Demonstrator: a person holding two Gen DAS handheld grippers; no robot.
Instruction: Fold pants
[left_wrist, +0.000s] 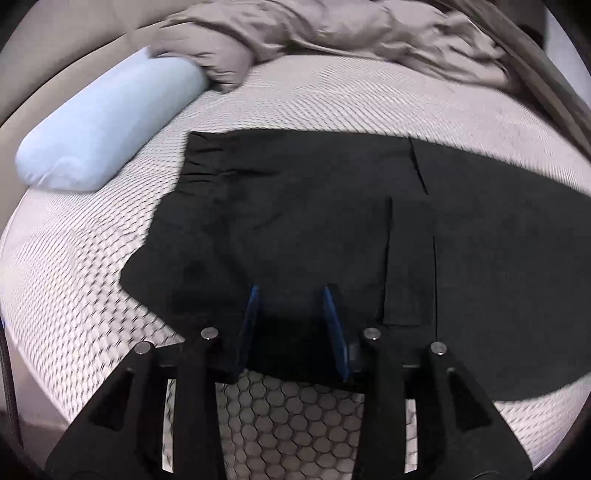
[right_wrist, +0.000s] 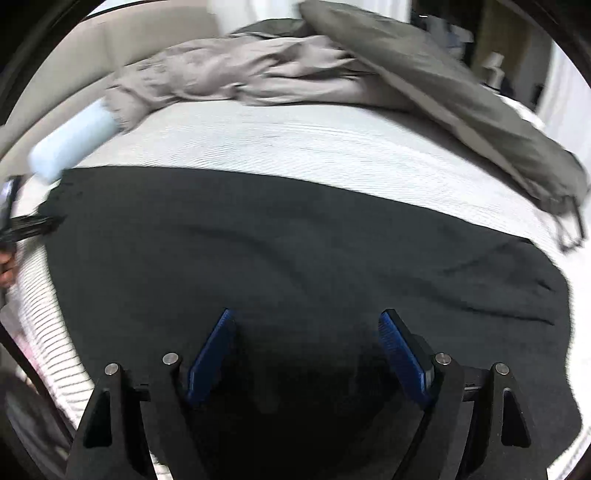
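- Nearest the lens in the left wrist view, the left tool (left_wrist: 291, 295) points down at the near edge of the black pants (left_wrist: 314, 229); its two blue pads stand a little apart over the dark cloth, and I cannot tell whether any fabric is pinched between them.
- Below that tool, at the bottom centre of the frame, the bed's mattress (left_wrist: 295, 424) shows a pale cover with a hexagon weave.
- Black pants lie flat across the middle of the left view, waistband toward the upper left, a pocket seam showing right of centre, the rest running off to the right edge.
- A light blue pillow (left_wrist: 107, 122) lies at the upper left, just beside the waistband corner but apart from it.
- Crumpled grey bedding (left_wrist: 332, 33) is heaped along the top of the frame, well apart from the pants.
- In the right wrist view, the right tool (right_wrist: 306, 325) is spread wide – its blue pads stand well apart above the cloth, with nothing pinched.
- The pants (right_wrist: 295, 251) fill the centre and lower part of that frame, lightly wrinkled, lying on the mattress (right_wrist: 295, 147).
- At the left edge of the right view, the other tool's dark tip (right_wrist: 33, 225) is blurred, near the pants' edge.
- The pillow (right_wrist: 70, 144) sits at the upper left, the grey bedding (right_wrist: 240, 74) across the top – a darker grey cover (right_wrist: 461, 110) slopes down the upper right.
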